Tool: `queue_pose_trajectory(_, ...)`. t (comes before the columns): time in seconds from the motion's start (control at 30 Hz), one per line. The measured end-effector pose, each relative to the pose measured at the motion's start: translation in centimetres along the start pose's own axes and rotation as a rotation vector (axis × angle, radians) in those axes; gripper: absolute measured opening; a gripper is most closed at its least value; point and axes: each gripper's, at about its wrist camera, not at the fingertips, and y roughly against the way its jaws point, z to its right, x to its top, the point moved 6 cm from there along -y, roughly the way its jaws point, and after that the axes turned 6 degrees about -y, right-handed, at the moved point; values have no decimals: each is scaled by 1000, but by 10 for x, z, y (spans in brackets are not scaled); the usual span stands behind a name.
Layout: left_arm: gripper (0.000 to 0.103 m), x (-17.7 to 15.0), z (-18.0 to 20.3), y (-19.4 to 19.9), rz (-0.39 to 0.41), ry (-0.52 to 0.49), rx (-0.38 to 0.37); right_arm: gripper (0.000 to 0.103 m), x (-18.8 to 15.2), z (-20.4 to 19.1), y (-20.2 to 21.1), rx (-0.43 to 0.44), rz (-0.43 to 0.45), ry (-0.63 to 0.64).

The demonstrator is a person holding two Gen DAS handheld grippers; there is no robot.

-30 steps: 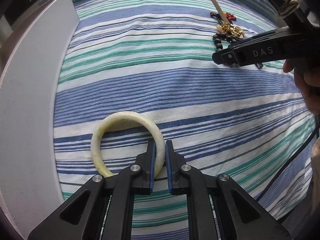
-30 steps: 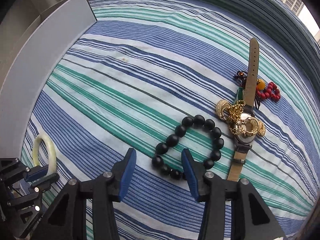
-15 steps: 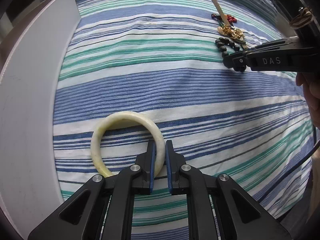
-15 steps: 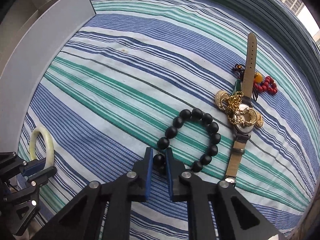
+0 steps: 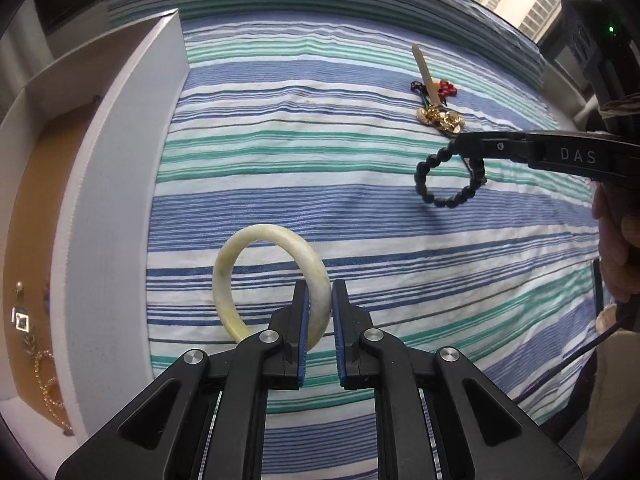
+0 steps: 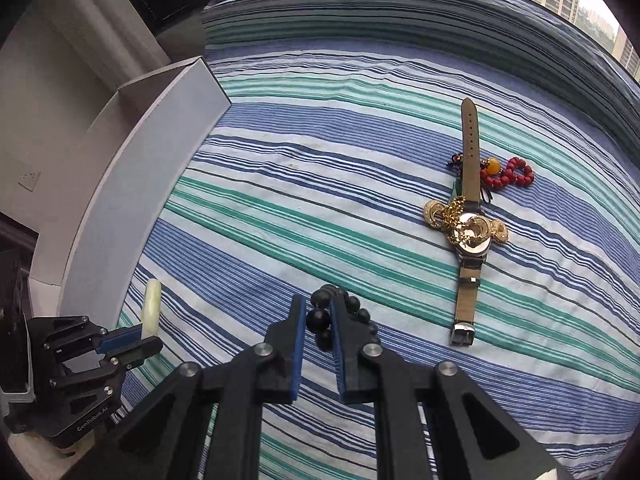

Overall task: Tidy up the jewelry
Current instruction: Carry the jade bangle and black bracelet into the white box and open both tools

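My left gripper is shut on a pale cream bangle and holds it tilted up off the striped cloth; the bangle also shows edge-on in the right wrist view. My right gripper is shut on a black bead bracelet, which hangs from it above the cloth in the left wrist view. A white jewelry box stands at the left, close to the left gripper.
A watch with a brown strap, gold earrings and chain and a red bead piece lie together on the striped cloth. The box holds a gold chain and small pieces. A hand is at the right.
The right gripper closed on the black bead bracelet and lifted it off the cloth. The left gripper raised the bangle, so more of the box interior shows.
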Motion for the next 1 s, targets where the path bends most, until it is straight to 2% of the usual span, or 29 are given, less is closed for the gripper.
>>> queue_pose_trajectory(0.27,9,10,-8,73,106,47,-43,12,16,-37,39,138,64,-9)
queue_pose_trajectory(0.47,9,7,-42,126,166,95,-35,12,23,-91,67,235,116,45)
queue_pose_trajectory(0.63,9,-5,-95,162,207,154,57,12,30,-157,90,318,166,130)
queue_pose_trajectory(0.77,9,-16,-148,174,218,236,132,12,42,-209,95,390,192,171)
queue_pose_trajectory(0.9,9,-24,-202,163,195,323,224,12,48,-256,78,421,167,214)
queue_pose_trajectory(1.0,9,-26,-234,137,145,376,264,12,51,-285,54,382,156,254)
